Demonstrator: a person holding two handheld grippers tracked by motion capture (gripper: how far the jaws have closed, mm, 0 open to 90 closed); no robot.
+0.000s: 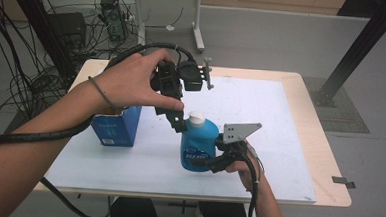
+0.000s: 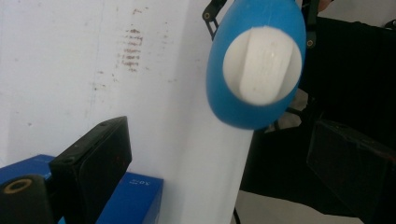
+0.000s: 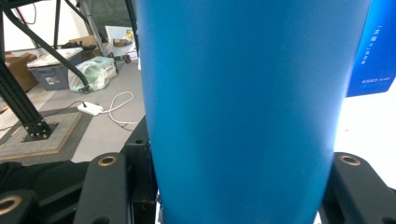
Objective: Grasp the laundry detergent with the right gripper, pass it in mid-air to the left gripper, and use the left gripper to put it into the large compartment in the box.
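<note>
A blue bottle (image 1: 197, 145) with a white cap (image 1: 196, 118) stands upright in the middle of the white mat (image 1: 260, 117). My right gripper (image 1: 213, 162) is shut on its lower body from the near right side. In the right gripper view the blue bottle wall (image 3: 238, 93) sits between the two jaws of the right gripper (image 3: 233, 186). My left gripper (image 1: 179, 123) hangs just above and left of the cap, pointing down. In the left gripper view the cap (image 2: 261, 65) lies below, and the left gripper (image 2: 224, 140) stands open with nothing between its jaws.
A blue carton (image 1: 115, 127) stands on the left part of the mat, under my left forearm. The wooden table edge (image 1: 329, 145) runs along the right. Cables (image 1: 27, 80) cover the floor at the left, and a black frame post (image 1: 359, 47) rises at the back right.
</note>
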